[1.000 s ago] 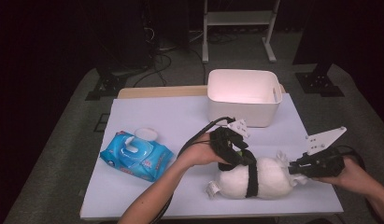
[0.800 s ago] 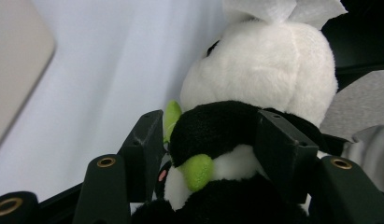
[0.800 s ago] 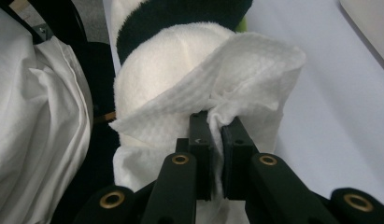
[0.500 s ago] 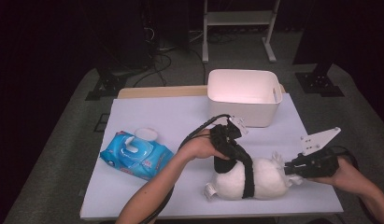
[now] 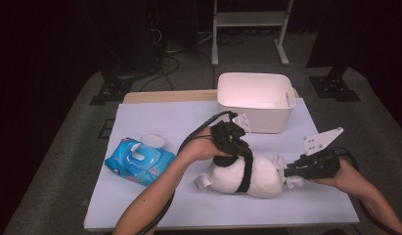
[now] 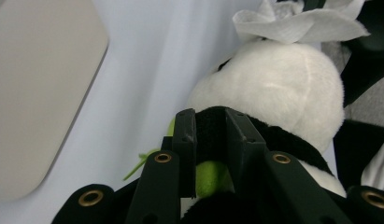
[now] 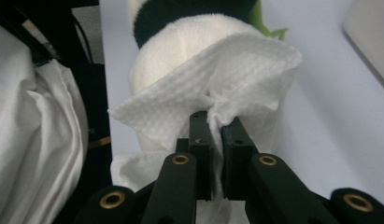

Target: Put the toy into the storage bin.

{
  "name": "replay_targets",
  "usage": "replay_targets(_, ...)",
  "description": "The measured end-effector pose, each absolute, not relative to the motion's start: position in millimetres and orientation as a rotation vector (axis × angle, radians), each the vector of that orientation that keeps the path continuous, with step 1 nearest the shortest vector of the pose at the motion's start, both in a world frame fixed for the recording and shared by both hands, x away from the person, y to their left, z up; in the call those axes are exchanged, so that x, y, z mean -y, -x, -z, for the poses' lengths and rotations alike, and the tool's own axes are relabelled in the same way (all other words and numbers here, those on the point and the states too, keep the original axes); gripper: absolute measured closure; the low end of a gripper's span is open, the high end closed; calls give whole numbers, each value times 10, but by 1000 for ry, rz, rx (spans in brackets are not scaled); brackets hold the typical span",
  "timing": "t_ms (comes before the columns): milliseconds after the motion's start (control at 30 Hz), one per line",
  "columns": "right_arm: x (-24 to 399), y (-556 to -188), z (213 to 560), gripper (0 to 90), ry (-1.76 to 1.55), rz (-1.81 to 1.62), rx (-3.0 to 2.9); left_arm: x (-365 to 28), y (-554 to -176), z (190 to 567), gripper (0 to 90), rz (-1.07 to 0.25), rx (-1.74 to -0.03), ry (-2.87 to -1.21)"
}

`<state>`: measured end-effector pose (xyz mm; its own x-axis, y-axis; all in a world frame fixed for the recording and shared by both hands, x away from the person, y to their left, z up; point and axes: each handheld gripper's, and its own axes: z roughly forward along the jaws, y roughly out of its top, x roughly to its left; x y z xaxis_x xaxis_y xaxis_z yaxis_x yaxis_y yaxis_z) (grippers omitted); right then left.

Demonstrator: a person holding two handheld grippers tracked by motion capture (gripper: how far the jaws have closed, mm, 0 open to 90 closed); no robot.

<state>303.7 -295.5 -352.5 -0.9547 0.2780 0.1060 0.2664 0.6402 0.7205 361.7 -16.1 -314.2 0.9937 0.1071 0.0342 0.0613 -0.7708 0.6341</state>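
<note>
Nearest the person, the plush (image 5: 242,175) lies on its side on the table (image 5: 164,122), just below centre in the high view. Its long axis runs roughly from nine to three o'clock, tipped slightly toward four; a small tag end points to nine, and the rounded white end points to three. A black band crosses its middle.

The left gripper (image 5: 231,142) comes down on the plush from about eleven o'clock. Its jaws have just been closing and are now clamped on the black part of the plush, with a green bit between them in the left gripper view (image 6: 210,140).

The right gripper (image 5: 295,171) lies at three o'clock of the plush, pointing toward nine. Its jaws are pinched together on a wipe (image 7: 227,79), which is pressed against the white end of the plush.

At nine o'clock of the plush, well apart, lies the blue wipes pack (image 5: 140,160), its lid open.

Farthest, at twelve to one o'clock, stands the white bin (image 5: 255,104).
</note>
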Motion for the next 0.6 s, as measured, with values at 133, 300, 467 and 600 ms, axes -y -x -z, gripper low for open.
replay_targets(133,2922,-3051,3444,839,-448,-1216,-2825,48,-3507,3186,736,-44,-102,-2426)
replay_targets(300,2867,-3075,3325,837,-435,-1226,-2802,1,-3271,3187,720,-33,-36,-2418)
replay_targets(467,2643,-3014,3483,833,-374,-1184,-2887,-39,-3118,3177,681,44,-1,-2409)
replay_targets(600,2600,-2953,3582,841,-364,-1234,-2911,-71,-3122,3102,623,59,-18,-2377)
